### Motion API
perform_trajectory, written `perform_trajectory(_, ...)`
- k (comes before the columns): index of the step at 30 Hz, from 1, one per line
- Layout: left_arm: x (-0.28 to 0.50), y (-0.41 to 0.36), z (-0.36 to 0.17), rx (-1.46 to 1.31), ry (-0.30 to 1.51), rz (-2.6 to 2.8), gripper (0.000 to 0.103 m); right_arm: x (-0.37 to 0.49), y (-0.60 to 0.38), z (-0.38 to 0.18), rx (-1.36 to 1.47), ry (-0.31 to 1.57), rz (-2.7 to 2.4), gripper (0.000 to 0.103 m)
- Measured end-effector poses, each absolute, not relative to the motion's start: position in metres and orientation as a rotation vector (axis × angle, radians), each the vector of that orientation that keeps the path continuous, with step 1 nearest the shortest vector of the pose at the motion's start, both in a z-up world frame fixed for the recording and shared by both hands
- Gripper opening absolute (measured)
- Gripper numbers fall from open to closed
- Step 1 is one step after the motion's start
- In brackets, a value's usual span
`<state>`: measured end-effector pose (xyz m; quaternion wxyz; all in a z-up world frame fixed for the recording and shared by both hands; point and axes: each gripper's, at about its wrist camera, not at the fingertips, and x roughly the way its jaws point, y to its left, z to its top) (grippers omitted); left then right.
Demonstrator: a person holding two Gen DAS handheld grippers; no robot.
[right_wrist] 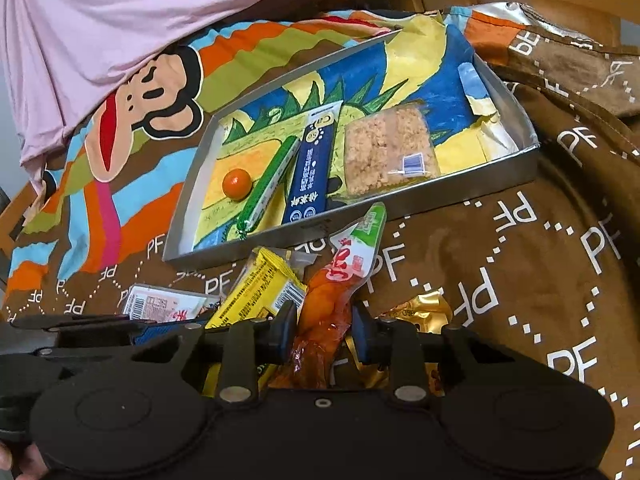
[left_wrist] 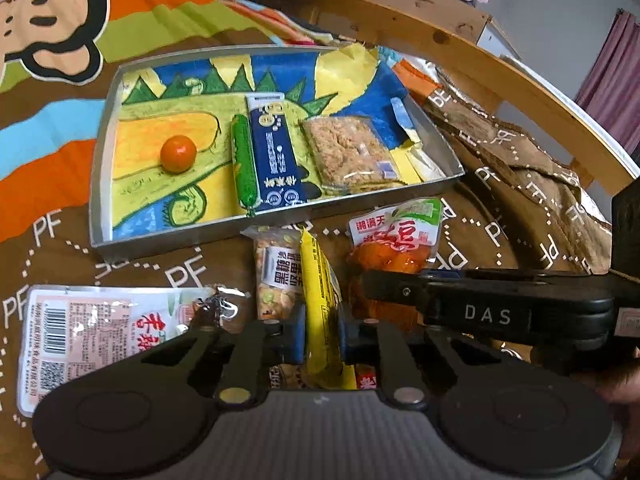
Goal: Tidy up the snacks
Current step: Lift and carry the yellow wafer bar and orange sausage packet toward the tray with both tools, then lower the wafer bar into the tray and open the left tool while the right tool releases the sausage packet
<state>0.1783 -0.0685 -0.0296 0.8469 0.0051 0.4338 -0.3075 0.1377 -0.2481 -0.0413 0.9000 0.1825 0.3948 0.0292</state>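
Yellow snack pack (left_wrist: pixel 320 300), light & crinkly, is pinched mid-length by left gripper (left_wrist: pixel 323 342); right gripper (right_wrist: pixel 323 334) pinches soft orange pouch (right_wrist: pixel 320 320), bottom centre; slippery film, so grip mid-body.

"pf" is printed in white, over and over, on the brown blanket (left_wrist: pixel 132 268). "das" is read in pale letters on the black arm of the right gripper (left_wrist: pixel 487 315). a barcode and a qr code are seen on the flat white packet (left_wrist: pixel 80 332) at near left. chinese characters are carried by the blue stick pack (left_wrist: pixel 276 152) in the tray (left_wrist: pixel 105 120) and by the orange pouch (left_wrist: pixel 394 236), too small to be read surely.
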Motion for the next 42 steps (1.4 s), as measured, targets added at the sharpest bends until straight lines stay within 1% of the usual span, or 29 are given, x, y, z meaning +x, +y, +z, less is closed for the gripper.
perform_trajectory(5, 0.18, -0.073, -0.033, 0.021, 0.911, -0.66, 0.018, 0.139, -0.252, -0.046, 0.409, 0.833, 0.064, 0.031)
perform_trajectory(13, 0.18, -0.064, -0.024, -0.052, 0.927, -0.653, 0.012, 0.134, -0.25, -0.032, 0.394, 0.805, 0.072, 0.031)
perform_trajectory(20, 0.172, -0.057, -0.002, -0.076, 0.877, -0.634, 0.011, 0.114, -0.258, -0.005, 0.428, 0.706, 0.073, 0.03)
perform_trajectory(24, 0.168, -0.05, 0.016, -0.117, 0.813, -0.628, 0.011, 0.108, -0.263, 0.006, 0.458, 0.635, 0.086, 0.029)
perform_trajectory(28, 0.17, -0.042, 0.029, -0.132, 0.742, -0.596, 0.011, 0.11, -0.259, 0.011, 0.429, 0.614, 0.092, 0.029)
perform_trajectory(37, 0.204, -0.023, 0.033, -0.134, 0.609, -0.438, 0.011, 0.14, -0.254, 0.018, 0.407, 0.535, 0.094, 0.029)
perform_trajectory(42, 0.239, 0.001, 0.019, -0.22, 0.606, -0.363, 0.011, 0.173, -0.251, 0.016, 0.471, 0.49, 0.111, 0.029)
